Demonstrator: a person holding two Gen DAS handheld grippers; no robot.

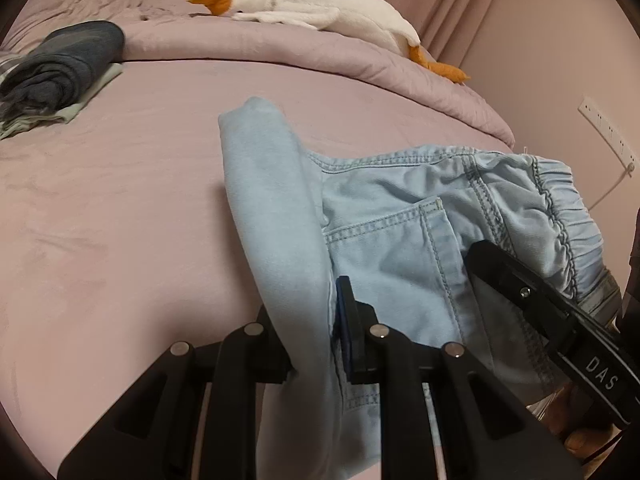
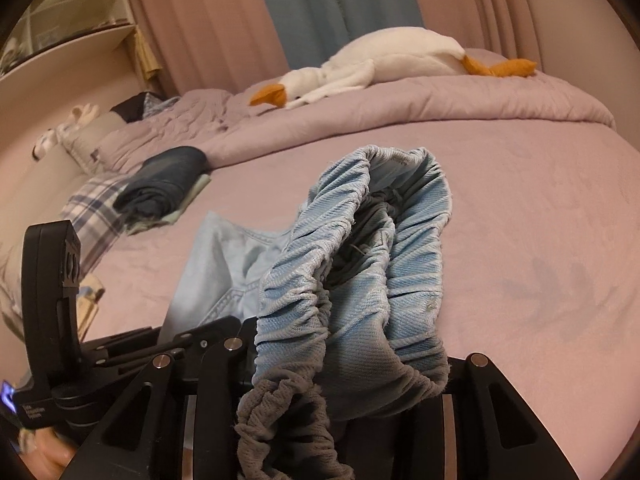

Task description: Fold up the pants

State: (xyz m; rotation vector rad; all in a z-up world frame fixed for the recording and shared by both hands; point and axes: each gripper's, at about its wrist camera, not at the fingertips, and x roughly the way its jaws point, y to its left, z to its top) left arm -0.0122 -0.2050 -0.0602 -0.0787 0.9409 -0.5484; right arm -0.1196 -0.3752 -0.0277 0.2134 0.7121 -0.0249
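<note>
Light blue denim pants (image 1: 400, 240) with an elastic waistband are held up over the pink bed (image 1: 120, 200). My left gripper (image 1: 316, 344) is shut on a folded edge of the pants near the back pocket. My right gripper (image 2: 336, 376) is shut on the gathered elastic waistband (image 2: 360, 280), which bunches up in front of its camera and hides the fingertips. The right gripper also shows at the right of the left wrist view (image 1: 560, 312), close beside the left one. The left gripper's body shows at the lower left of the right wrist view (image 2: 52, 300).
A folded dark blue garment (image 1: 64, 64) lies on a pale one at the bed's left. A white plush goose (image 1: 320, 8) lies on the rumpled duvet (image 1: 280, 52) at the back. A wall with a socket (image 1: 608, 128) is at the right. Curtains hang behind.
</note>
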